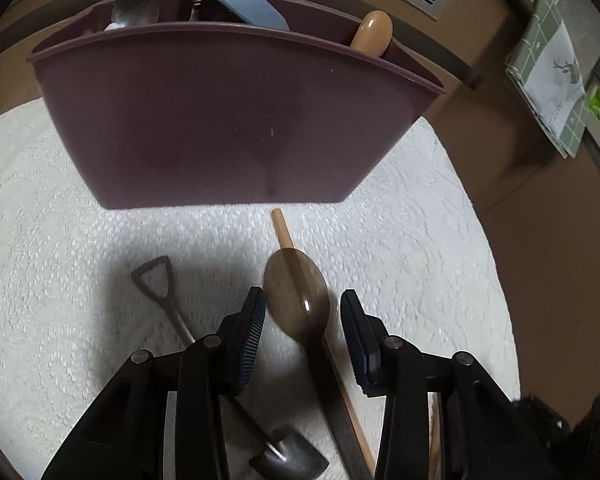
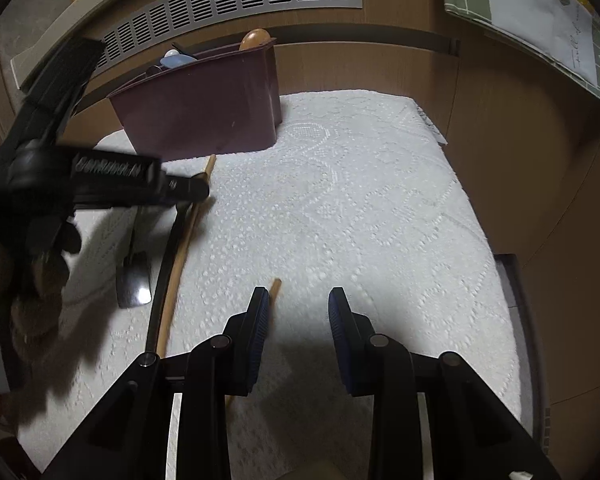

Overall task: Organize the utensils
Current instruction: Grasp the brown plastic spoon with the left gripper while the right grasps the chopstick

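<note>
- Left gripper hangs low over the white towel, jaws apart, straddling the bowl of a dark spoon; nothing is clenched yet.
- That spoon lies across a wooden chopstick, whose tip points toward the purple holder.
- Just left of it, a small shovel-shaped spoon lies flat on the towel.
- The holder already carries a metal spoon, a blue spatula and a wooden handle.
- Right gripper is released over bare towel, a second chopstick touching its left finger.
- Brown tabletop shows beyond the towel.
</note>
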`<state>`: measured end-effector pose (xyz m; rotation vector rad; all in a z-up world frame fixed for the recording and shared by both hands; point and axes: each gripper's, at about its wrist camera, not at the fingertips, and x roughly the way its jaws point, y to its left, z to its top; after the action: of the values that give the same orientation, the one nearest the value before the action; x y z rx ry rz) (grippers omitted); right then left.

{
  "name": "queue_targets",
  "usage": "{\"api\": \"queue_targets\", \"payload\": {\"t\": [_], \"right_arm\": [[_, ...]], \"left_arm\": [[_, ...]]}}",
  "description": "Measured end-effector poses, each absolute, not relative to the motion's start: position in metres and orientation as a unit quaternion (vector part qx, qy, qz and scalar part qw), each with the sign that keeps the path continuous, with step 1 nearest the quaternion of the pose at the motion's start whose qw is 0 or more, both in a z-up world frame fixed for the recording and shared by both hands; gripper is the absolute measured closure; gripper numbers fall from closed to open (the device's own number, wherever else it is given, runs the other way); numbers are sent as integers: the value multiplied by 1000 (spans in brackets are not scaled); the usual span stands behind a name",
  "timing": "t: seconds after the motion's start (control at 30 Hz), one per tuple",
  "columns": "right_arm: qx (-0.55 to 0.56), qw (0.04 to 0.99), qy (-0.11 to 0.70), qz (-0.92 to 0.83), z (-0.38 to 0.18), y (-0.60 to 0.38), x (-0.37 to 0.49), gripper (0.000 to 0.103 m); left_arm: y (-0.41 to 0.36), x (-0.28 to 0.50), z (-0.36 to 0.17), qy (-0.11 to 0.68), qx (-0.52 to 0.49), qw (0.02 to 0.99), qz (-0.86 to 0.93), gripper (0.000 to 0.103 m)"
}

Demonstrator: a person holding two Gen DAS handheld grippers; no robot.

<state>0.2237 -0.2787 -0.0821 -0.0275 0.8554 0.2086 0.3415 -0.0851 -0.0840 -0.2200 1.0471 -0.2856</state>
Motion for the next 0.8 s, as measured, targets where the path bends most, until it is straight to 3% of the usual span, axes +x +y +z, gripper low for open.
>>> {"api": "queue_targets", "payload": {"t": [0.1, 0.37, 0.67, 0.73, 0.77, 0.8], "right_arm": [[-22, 904, 415, 94, -83, -282, 213, 74], [15, 896, 421, 140, -77, -276, 199, 74], [-36, 889, 433, 148, -87, -228, 211, 72], [-53, 891, 427, 144, -87, -220, 213, 78], [-61, 892, 424, 144, -88, -219, 214, 92], [-69, 892, 423, 146, -87, -217, 214, 97]], "left_arm": [[-95, 340, -84, 486, -68, 862, -126, 68], [-73, 289, -83, 456, 44, 873, -168, 68], [-15, 255, -84, 455, 9, 876, -162, 68], [-13, 254, -84, 457, -4, 875, -163, 68], [-10, 252, -83, 458, -9, 874, -163, 68], [-9, 252, -82, 460, -14, 872, -166, 68]]}}
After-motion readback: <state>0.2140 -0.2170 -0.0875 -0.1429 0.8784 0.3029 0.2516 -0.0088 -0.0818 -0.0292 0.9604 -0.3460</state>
